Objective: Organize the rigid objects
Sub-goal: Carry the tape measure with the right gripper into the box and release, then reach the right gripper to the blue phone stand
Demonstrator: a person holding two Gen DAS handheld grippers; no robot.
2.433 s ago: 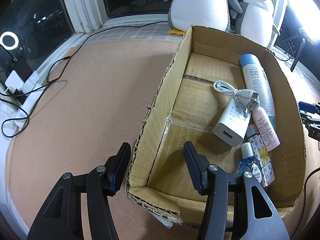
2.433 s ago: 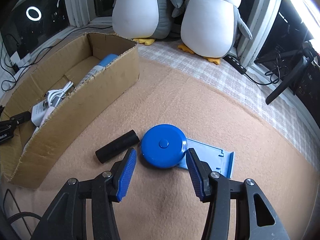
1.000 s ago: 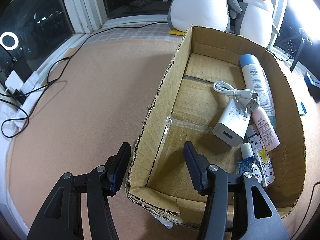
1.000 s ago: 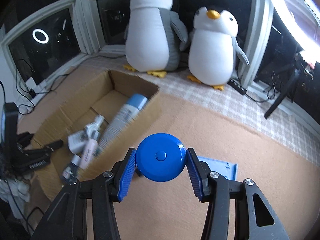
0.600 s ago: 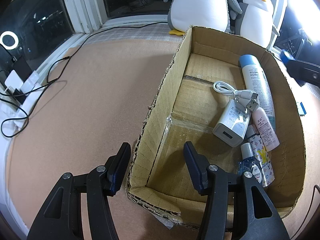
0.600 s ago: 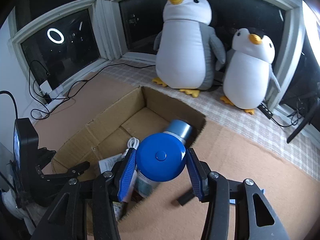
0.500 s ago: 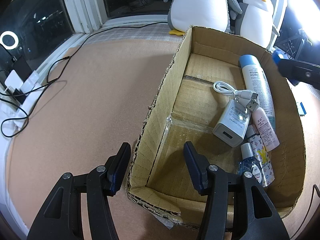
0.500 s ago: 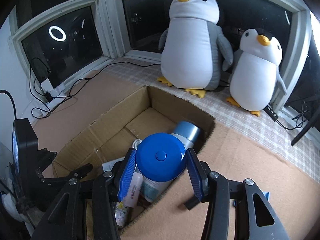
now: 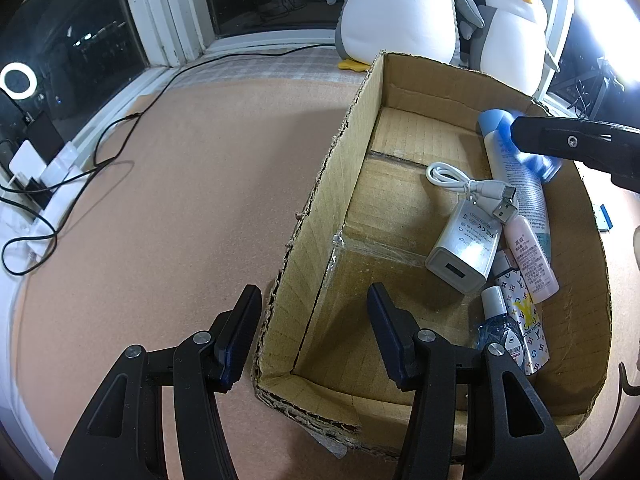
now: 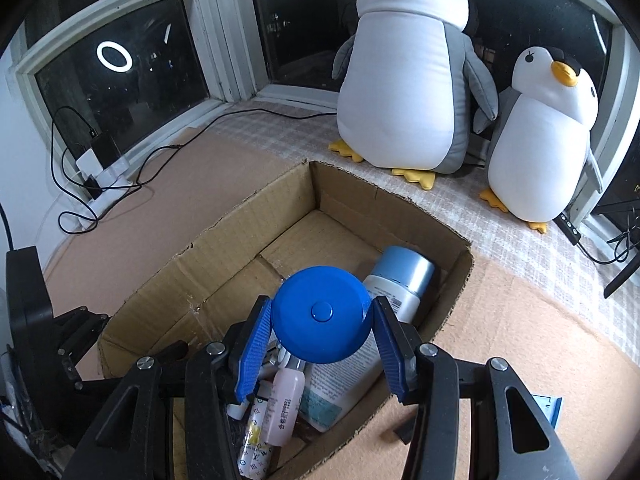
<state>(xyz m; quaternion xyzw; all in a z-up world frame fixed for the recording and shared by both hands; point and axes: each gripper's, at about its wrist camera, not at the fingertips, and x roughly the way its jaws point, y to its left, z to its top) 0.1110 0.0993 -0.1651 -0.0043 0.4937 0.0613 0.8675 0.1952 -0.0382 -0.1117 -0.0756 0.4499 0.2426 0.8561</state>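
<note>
Materials we see

We see a smooth, glossy blue plastic disc (image 10: 321,314), a rough matt corrugated cardboard box (image 9: 320,216), plush cloth penguins (image 10: 404,68) and a matt felt-like mat (image 9: 180,184).

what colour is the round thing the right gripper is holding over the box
Solid blue, with a small button at its centre; the round case shows best in the right wrist view.

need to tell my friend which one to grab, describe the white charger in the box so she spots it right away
Look inside the open cardboard box in front of the two plush penguins. Along its right side lies a row of toiletries; the white charger lies flat on the box floor just left of them. It is the only blocky white thing there, with a USB port and a coiled white cable at its far end.
</note>
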